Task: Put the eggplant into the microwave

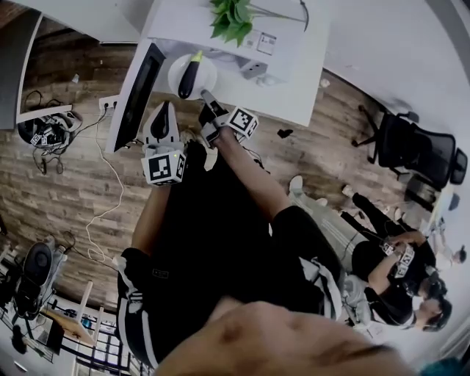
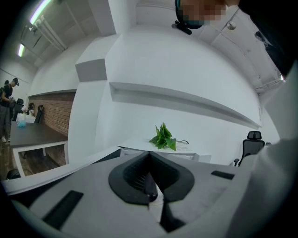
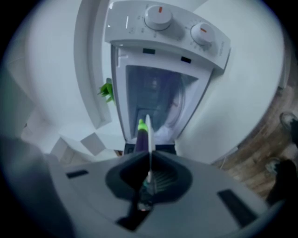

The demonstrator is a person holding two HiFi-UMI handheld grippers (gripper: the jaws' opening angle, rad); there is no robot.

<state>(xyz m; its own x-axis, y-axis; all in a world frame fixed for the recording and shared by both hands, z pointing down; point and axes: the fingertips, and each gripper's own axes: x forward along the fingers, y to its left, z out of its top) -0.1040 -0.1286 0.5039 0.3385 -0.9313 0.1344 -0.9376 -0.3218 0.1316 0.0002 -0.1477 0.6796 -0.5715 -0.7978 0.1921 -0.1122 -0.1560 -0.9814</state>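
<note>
Pinching the white plate by its near rim, our right gripper is clamped on that thin edge, jaws almost together. In the right gripper view the plate shows edge-on as a pale line running toward 12 o'clock from the jaws, so we judge the gripper is rolled on its side to keep the plate level. The eggplant lies on that plate, green cap away from us, just in front of the microwave mouth and not yet inside. Carrying it on the plate spares us gripping the slick vegetable itself.

Our left gripper has its jaws closed with nothing between them. It sits at 8 o'clock from the plate, just beside the open microwave door, probably to keep that door out of the way, though we cannot tell whether it touches.

A white table carries all this, with a green plant at 12 o'clock in the head view. Around it is wood-plank floor, with a white cable at 9 o'clock, an office chair at 3 o'clock and a seated person at 4 o'clock.
</note>
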